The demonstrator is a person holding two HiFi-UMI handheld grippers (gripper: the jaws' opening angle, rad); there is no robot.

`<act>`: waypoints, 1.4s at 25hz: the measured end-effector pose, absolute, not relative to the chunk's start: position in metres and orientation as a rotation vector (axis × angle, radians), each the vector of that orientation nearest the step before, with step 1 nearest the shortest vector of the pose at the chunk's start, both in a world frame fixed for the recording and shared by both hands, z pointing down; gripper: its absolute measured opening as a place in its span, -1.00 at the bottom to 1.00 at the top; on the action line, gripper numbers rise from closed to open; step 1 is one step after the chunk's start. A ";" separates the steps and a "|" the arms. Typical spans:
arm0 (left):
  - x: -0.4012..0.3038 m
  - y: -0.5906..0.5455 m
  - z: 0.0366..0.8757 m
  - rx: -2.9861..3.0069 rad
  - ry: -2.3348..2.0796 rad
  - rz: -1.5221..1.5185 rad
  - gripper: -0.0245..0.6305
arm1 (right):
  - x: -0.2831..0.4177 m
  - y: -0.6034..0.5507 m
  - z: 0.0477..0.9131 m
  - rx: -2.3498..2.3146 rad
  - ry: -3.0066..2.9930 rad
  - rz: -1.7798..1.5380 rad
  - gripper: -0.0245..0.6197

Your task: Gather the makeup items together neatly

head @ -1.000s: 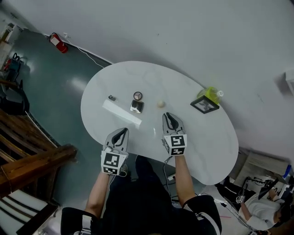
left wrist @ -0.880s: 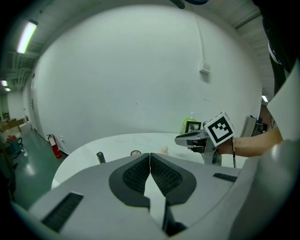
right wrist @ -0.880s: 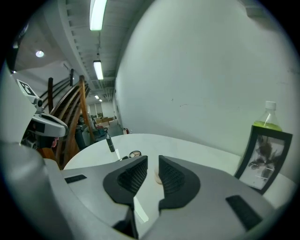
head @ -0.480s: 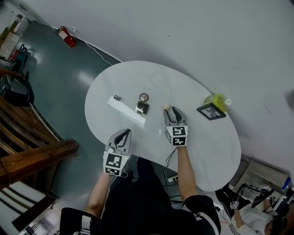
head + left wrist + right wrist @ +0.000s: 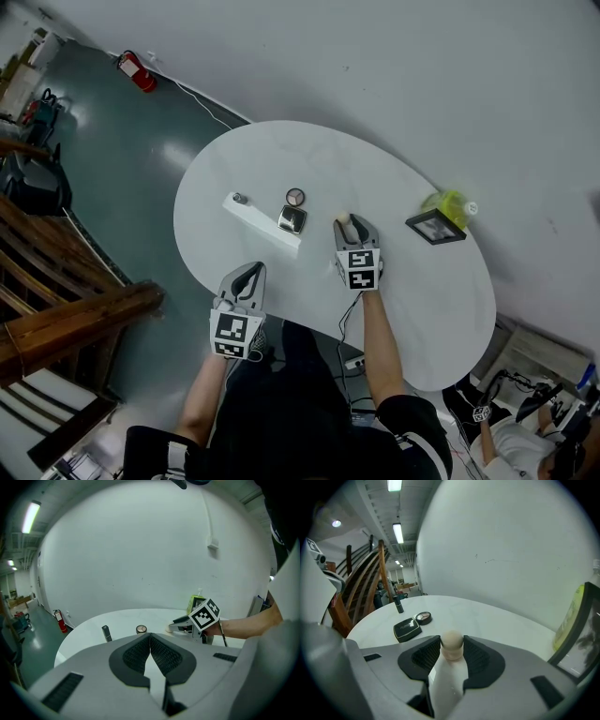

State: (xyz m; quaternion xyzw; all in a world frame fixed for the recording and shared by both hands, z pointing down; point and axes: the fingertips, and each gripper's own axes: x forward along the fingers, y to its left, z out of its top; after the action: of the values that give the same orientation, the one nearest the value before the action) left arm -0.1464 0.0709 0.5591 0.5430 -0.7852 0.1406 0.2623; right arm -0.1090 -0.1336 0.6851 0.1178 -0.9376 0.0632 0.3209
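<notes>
Now the big white desk (image 5: 281,155) holds all the things, and both claws hang over its near side. The long white box (image 5: 262,223) lies slanted to the left. The picture frame (image 5: 436,227) and the green bottle (image 5: 448,201) stand well apart on the right and are in nobody's way. The right claw (image 5: 353,225) matters most. Its jaws have just been opening and are about half wide, with the little beige sponge (image 5: 452,641) right between the tips. The sponge stands on end with its round top up, and the pads sit close on both sides but do not look like they are squeezing it. The left claw (image 5: 248,272) is pinched tight with nothing in it, and it is much farther from the sponge, so this looks like a job for the right hand. The other makeup lies to the left of the sponge. The black flat case (image 5: 292,219) is nearest, just beside the box. The round case (image 5: 295,197) sits behind it, and the small dark tube (image 5: 240,198) is farthest. Nothing stands on the bare strip between the sponge and the black case.
</notes>
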 end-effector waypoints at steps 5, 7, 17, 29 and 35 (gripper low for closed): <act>-0.142 0.077 0.561 1.455 -2.122 0.384 -0.86 | -0.107 -0.133 0.686 0.308 -2.455 0.163 -0.41; -0.140 0.078 0.561 1.452 -2.120 0.384 -0.86 | -0.105 -0.135 0.684 0.319 -2.465 0.164 -0.41; -0.121 0.077 0.549 1.522 -2.124 0.390 -0.86 | -0.068 -0.136 0.641 0.393 -2.529 0.138 -0.44; -0.088 0.071 0.534 1.692 -2.053 0.410 -0.86 | 0.018 -0.103 0.602 0.581 -2.540 0.177 -0.45; -0.067 0.067 0.551 1.808 -1.955 0.451 -0.86 | 0.053 -0.076 0.621 0.657 -2.498 0.235 -0.46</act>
State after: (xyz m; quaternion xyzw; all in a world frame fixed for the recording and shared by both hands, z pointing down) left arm -0.0668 0.0667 0.5511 0.6532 -0.7063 0.1631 0.2188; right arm 0.0532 -0.0755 0.6211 0.2438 -0.9272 0.0871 0.2708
